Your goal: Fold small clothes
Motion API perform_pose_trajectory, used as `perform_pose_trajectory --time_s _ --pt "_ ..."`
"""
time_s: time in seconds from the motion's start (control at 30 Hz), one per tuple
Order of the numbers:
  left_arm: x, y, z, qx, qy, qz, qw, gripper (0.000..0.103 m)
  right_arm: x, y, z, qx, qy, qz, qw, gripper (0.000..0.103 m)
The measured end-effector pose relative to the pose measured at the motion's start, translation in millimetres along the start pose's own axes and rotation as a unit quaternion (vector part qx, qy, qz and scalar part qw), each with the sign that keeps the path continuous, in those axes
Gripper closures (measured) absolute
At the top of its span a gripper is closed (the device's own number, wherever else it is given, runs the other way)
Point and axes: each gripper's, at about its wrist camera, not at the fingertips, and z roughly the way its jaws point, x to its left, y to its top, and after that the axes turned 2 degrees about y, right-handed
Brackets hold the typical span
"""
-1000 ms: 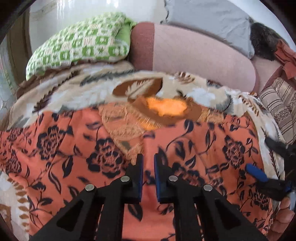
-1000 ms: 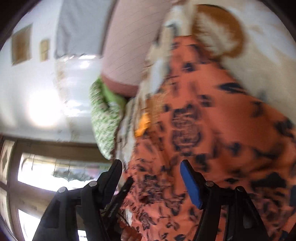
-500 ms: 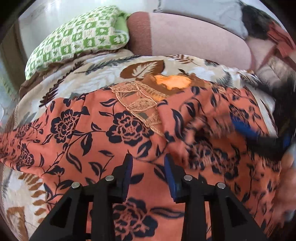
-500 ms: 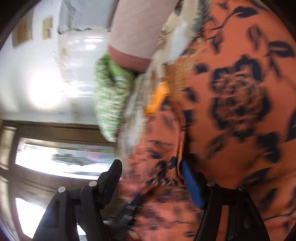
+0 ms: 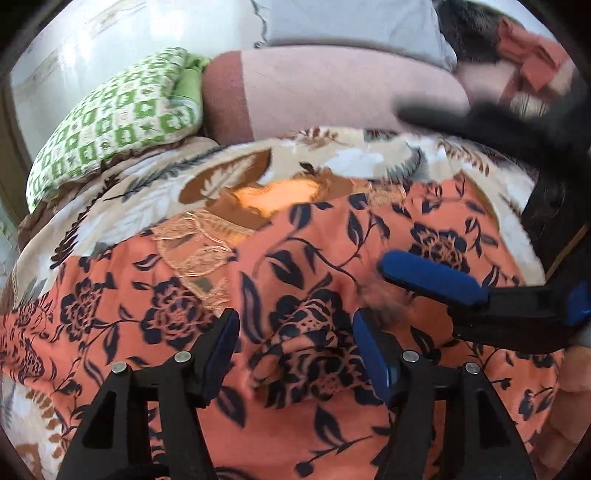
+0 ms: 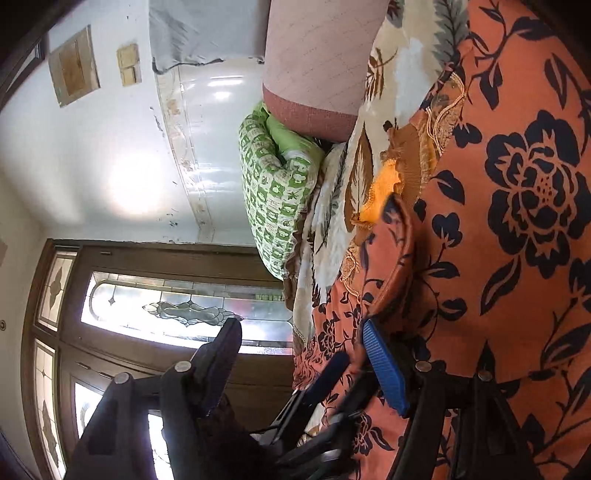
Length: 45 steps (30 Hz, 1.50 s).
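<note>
An orange garment with dark blue flowers lies spread on the bed, its lace neckline to the left of middle. My left gripper is open, low over a bunched fold of the cloth between its jaws. My right gripper comes in from the right, rolled on its side, open, with its blue pad on the cloth. In the right wrist view the garment fills the right side, and the right gripper is open with a raised fold of cloth by its blue finger.
A leaf-patterned blanket covers the bed. A green checked pillow and a pink bolster lie at the back, with a grey pillow behind. A wooden door with glass shows in the right wrist view.
My left gripper has opened from nearly shut to wide. My right gripper has swung in close beside the left one. A fold of cloth has bunched up between the left jaws.
</note>
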Motion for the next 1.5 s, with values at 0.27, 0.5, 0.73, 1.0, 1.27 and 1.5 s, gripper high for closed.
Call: perform_pose_trajectory --time_s 0.27,0.5,0.73,1.0,1.27,1.5 --pt "-3.6 -3.6 9.8 0.01 0.021 0.035 0.9991 0.038 13.2 -1.0 -2.9 0.025 0.005 -0.033 0.999 0.031" --pt "19.2 -11.3 17.2 0.047 0.03 0.029 0.998 0.036 -8.5 14.6 -33.3 -0.017 -0.135 -0.006 0.991 0.031" --pt "26.3 -31.2 -4.4 0.034 0.028 0.049 0.9978 0.036 -24.5 11.4 3.1 0.012 -0.188 -0.001 0.982 0.031" --pt "30.6 -29.5 -16.0 -0.011 -0.008 0.018 0.9997 0.036 -16.2 10.7 29.4 0.037 -0.065 0.015 0.997 0.031" --pt "4.3 -8.9 2.3 -0.015 -0.041 -0.001 0.9991 0.032 2.6 7.8 38.8 0.072 -0.013 0.002 0.997 0.03" --pt "3.4 -1.4 18.8 -0.001 0.017 -0.007 0.9998 0.039 -2.4 11.8 47.5 0.112 -0.004 0.018 0.993 0.03"
